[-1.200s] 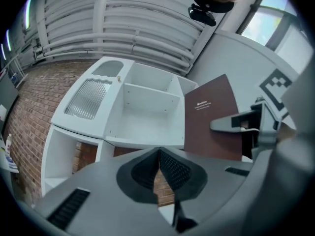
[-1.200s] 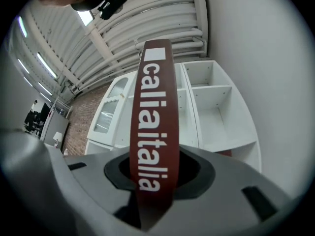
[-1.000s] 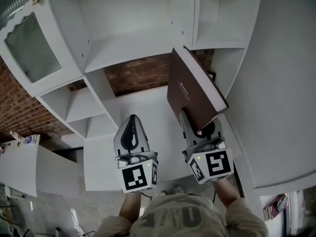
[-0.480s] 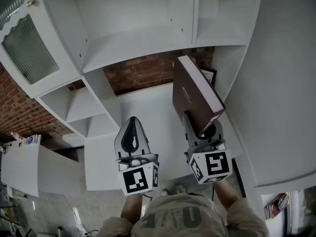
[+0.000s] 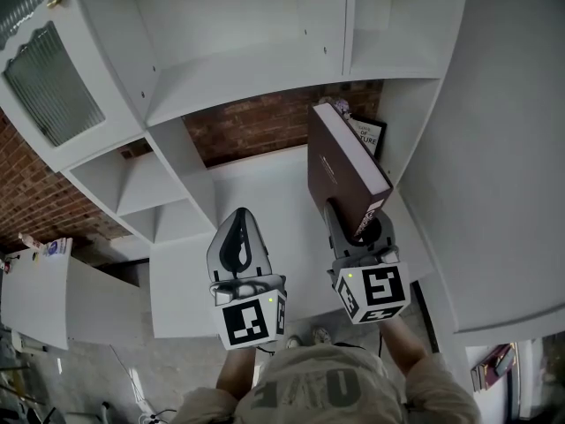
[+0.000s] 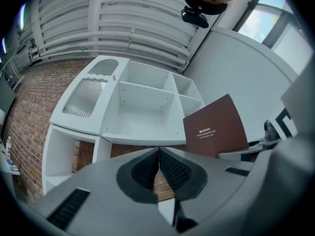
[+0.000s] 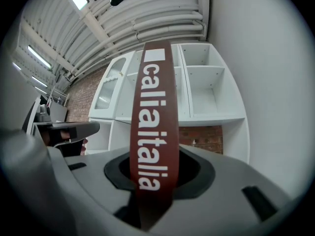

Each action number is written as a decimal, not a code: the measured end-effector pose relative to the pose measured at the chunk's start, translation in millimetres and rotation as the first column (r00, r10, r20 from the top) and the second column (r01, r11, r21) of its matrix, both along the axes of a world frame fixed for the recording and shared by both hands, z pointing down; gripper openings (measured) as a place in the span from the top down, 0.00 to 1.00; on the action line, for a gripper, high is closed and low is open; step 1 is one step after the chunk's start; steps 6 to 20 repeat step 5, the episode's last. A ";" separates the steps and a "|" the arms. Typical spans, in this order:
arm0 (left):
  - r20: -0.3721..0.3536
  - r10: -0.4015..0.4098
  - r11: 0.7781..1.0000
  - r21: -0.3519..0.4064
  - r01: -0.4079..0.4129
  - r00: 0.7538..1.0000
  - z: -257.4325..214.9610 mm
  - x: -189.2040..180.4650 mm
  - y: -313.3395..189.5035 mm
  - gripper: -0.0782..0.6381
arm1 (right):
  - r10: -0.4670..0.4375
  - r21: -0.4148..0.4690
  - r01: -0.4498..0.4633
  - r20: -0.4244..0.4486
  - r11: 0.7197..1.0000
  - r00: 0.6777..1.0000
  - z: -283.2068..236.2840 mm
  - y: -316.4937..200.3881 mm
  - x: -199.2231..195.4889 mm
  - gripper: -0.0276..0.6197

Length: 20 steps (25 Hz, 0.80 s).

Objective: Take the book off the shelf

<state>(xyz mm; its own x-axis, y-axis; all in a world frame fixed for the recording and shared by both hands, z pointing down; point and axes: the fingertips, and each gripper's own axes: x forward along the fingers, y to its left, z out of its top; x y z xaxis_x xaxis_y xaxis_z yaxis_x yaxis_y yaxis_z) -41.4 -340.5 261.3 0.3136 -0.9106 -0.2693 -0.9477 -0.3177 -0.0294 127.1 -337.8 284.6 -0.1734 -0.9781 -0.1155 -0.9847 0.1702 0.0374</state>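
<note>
Right claw (image 5: 355, 228) pinching the brown book (image 5: 340, 170) by its spine.
Left claw (image 5: 237, 238) pressed together, empty, before the white shelf (image 5: 238, 82).

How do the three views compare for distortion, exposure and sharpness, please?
Head view: evenly lit and sharp, though the shelf unit bows outward. Left gripper view: heavy fisheye, dark corners, overexposed at top right. Right gripper view: same fisheye; the book runs up the centre, its lettering crisp.
</note>
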 end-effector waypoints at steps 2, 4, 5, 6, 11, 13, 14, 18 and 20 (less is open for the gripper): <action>-0.001 -0.001 1.000 -0.001 0.001 1.000 0.1 -1.0 0.7 0.87 | 0.002 -0.011 -0.002 0.009 1.000 1.000 4.4 -0.4 0.8 0.73; -0.002 -0.004 1.000 0.000 0.004 1.000 0.2 -3.1 1.2 0.87 | 0.005 -0.024 -0.004 0.028 1.000 1.000 9.3 -0.6 1.8 0.73; -0.002 -0.005 1.000 0.000 0.005 1.000 0.2 -4.2 1.5 0.87 | 0.006 -0.029 -0.005 0.038 1.000 0.999 11.4 -0.7 2.2 0.73; -0.002 -0.005 1.000 0.000 0.005 1.000 0.2 -4.2 1.5 0.87 | 0.006 -0.029 -0.005 0.038 1.000 0.999 11.4 -0.7 2.2 0.73; -0.002 -0.005 1.000 0.000 0.005 1.000 0.2 -4.2 1.5 0.87 | 0.006 -0.029 -0.005 0.038 1.000 0.999 11.4 -0.7 2.2 0.73; -0.002 -0.005 1.000 0.000 0.005 1.000 0.2 -4.2 1.5 0.87 | 0.006 -0.029 -0.005 0.038 1.000 0.999 11.4 -0.7 2.2 0.73; -0.002 -0.005 1.000 0.000 0.005 1.000 0.2 -4.2 1.5 0.87 | 0.006 -0.029 -0.005 0.038 1.000 0.999 11.4 -0.7 2.2 0.73; -0.002 -0.005 1.000 0.000 0.005 1.000 0.2 -4.2 1.5 0.87 | 0.006 -0.029 -0.005 0.038 1.000 0.999 11.4 -0.7 2.2 0.73; -0.002 -0.005 1.000 0.000 0.005 1.000 0.2 -4.2 1.5 0.87 | 0.006 -0.029 -0.005 0.038 1.000 0.999 11.4 -0.7 2.2 0.73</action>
